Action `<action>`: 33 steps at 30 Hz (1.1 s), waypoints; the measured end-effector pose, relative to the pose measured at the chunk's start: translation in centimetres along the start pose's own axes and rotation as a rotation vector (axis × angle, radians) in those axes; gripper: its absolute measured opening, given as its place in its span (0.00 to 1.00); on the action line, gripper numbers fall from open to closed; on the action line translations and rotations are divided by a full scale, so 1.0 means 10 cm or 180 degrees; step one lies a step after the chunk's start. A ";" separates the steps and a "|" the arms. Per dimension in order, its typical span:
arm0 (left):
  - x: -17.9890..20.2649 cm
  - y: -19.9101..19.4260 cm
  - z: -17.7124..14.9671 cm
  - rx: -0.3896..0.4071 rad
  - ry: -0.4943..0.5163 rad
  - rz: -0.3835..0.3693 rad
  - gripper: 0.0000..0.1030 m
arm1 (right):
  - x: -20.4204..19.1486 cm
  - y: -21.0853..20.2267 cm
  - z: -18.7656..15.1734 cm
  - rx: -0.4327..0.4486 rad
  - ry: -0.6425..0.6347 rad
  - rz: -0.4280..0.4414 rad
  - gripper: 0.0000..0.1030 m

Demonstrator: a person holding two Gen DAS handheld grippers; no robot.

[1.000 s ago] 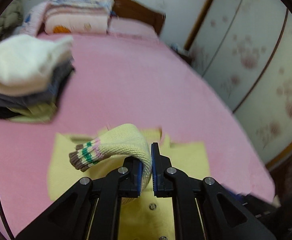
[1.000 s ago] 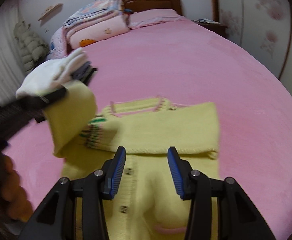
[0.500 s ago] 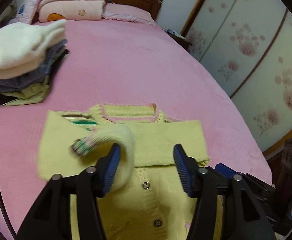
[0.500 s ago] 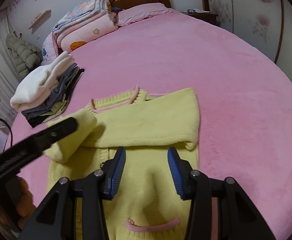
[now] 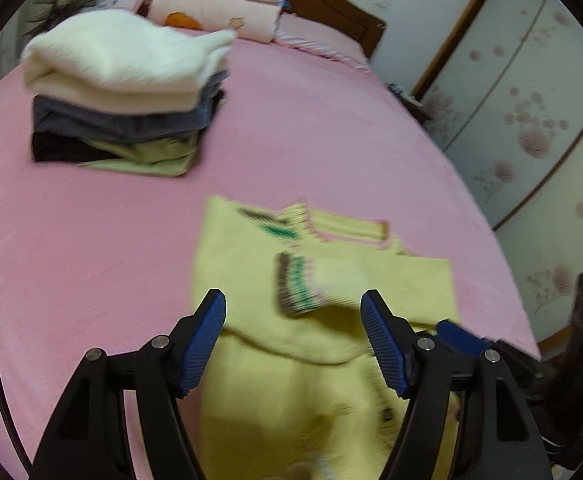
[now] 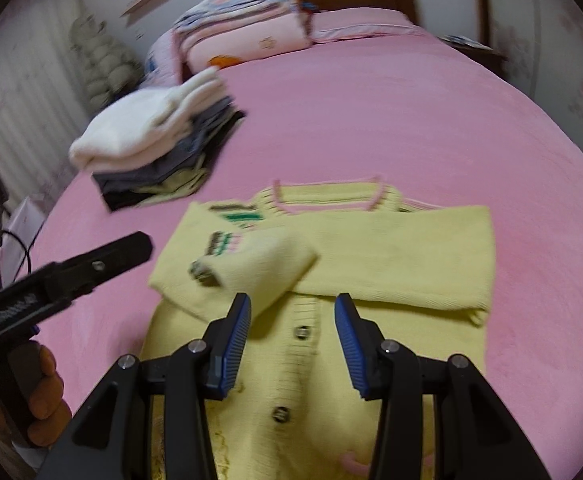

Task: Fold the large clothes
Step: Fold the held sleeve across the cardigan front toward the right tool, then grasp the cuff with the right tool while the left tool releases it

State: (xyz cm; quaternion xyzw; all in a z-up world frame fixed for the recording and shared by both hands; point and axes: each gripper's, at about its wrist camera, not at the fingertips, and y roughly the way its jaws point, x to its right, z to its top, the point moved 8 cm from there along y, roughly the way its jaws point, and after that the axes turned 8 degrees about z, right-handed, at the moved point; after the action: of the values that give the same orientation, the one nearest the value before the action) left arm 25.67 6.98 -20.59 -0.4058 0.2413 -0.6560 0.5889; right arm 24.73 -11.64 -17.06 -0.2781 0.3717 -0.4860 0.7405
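A yellow knit cardigan (image 6: pixel 391 256) lies flat on the pink bed, buttons up, pink-trimmed collar away from me. Both sleeves are folded across its chest; the left sleeve (image 6: pixel 259 268) with its striped cuff (image 5: pixel 295 288) lies on top. The cardigan also shows in the left wrist view (image 5: pixel 291 384). My left gripper (image 5: pixel 293 340) is open and empty just above the sleeve. My right gripper (image 6: pixel 293 340) is open and empty over the button placket. The left gripper shows at the left of the right wrist view (image 6: pixel 91 268).
A stack of folded clothes (image 5: pixel 123 92), white on top, sits on the pink bed (image 5: pixel 331 128) to the left of the cardigan; it also shows in the right wrist view (image 6: pixel 159 148). Folded quilts and pillows (image 6: pixel 247 28) lie at the headboard. Wardrobe doors (image 5: pixel 539 112) stand on the right.
My left gripper carried the left sleeve over the chest, opened and let it drop, then drew back to the left. The right gripper stayed open over the placket.
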 end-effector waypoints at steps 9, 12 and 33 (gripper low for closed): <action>-0.45 0.24 -0.19 -0.0253 -0.0091 0.0265 0.67 | -0.41 0.43 0.04 -0.0290 -0.0640 -0.0122 0.43; -0.52 0.31 -0.23 -0.0302 -0.0098 0.0304 0.67 | -0.40 0.59 0.06 -0.0371 -0.0778 -0.0355 0.43; -0.39 0.55 -0.28 -0.0415 -0.0029 0.0286 0.67 | 0.33 0.00 0.72 0.0644 0.0245 -0.0057 0.11</action>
State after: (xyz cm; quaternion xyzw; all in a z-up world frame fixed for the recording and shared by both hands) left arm 26.45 9.27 -27.50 -0.4351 0.2988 -0.6099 0.5911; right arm 31.52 -14.29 -13.89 -0.1864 0.3465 -0.5379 0.7455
